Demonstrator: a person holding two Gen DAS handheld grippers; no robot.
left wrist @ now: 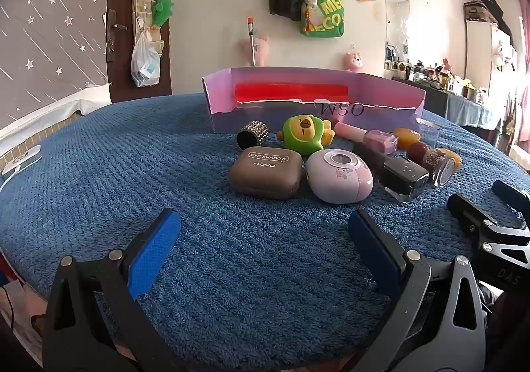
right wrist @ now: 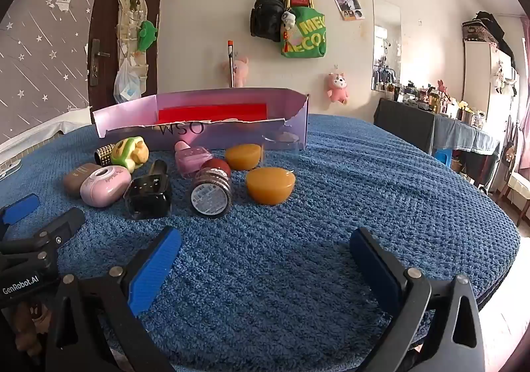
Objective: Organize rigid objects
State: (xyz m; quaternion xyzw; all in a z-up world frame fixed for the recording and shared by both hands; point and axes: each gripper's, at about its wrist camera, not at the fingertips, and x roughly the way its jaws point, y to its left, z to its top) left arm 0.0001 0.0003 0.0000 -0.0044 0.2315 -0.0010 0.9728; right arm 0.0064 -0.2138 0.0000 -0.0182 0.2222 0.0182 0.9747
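A cluster of small items lies on the blue towel in front of a purple cardboard box (left wrist: 285,113) (right wrist: 232,135). I see a brown eye-shadow case (left wrist: 266,176), a pink oval case (left wrist: 339,180) (right wrist: 105,186), a green capybara toy (left wrist: 304,134) (right wrist: 127,150), a studded cylinder (left wrist: 252,135), a black bottle (left wrist: 394,171) (right wrist: 149,194), a pink bottle (right wrist: 192,156), a glitter jar (right wrist: 212,191) and amber blocks (right wrist: 271,186). My left gripper (left wrist: 265,229) is open and empty, short of the cases. My right gripper (right wrist: 265,249) is open and empty, short of the jar.
The blue towel (left wrist: 99,180) covers a rounded table whose edge falls away on the right (right wrist: 490,239). A small clear cup (left wrist: 428,132) stands by the box's right end. A cluttered side table (right wrist: 440,120) is beyond.
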